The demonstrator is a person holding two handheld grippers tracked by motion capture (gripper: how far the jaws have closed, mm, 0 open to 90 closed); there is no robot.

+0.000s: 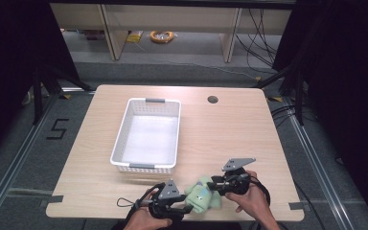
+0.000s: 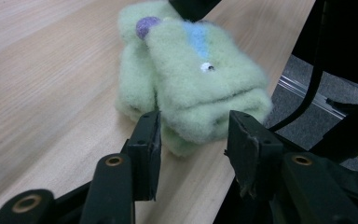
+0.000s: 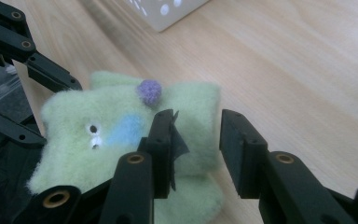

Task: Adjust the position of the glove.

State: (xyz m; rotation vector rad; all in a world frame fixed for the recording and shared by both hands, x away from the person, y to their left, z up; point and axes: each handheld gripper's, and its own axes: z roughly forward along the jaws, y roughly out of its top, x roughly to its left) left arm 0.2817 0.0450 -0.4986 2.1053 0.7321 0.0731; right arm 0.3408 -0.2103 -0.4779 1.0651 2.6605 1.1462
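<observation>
A folded, fuzzy pale-green cloth toy (image 1: 200,194) with a purple pompom, a blue patch and a small eye lies near the table's front edge. My left gripper (image 1: 184,207) stands open at its near-left end. In the left gripper view the toy's (image 2: 196,88) folded end sits just between the open fingertips (image 2: 193,140). My right gripper (image 1: 212,184) is open at the toy's right side. In the right gripper view the toy's (image 3: 121,126) edge reaches into the gap of the open gripper (image 3: 196,140), and the pompom (image 3: 148,91) sits just beyond the left fingertip. Hands hold both grippers.
An empty white perforated basket (image 1: 120,136) stands on the table to the far left of the toy; its corner (image 3: 168,11) is close behind in the right gripper view. A round cable hole (image 1: 212,99) is at the far side. The table's front edge (image 1: 249,218) runs just below the grippers.
</observation>
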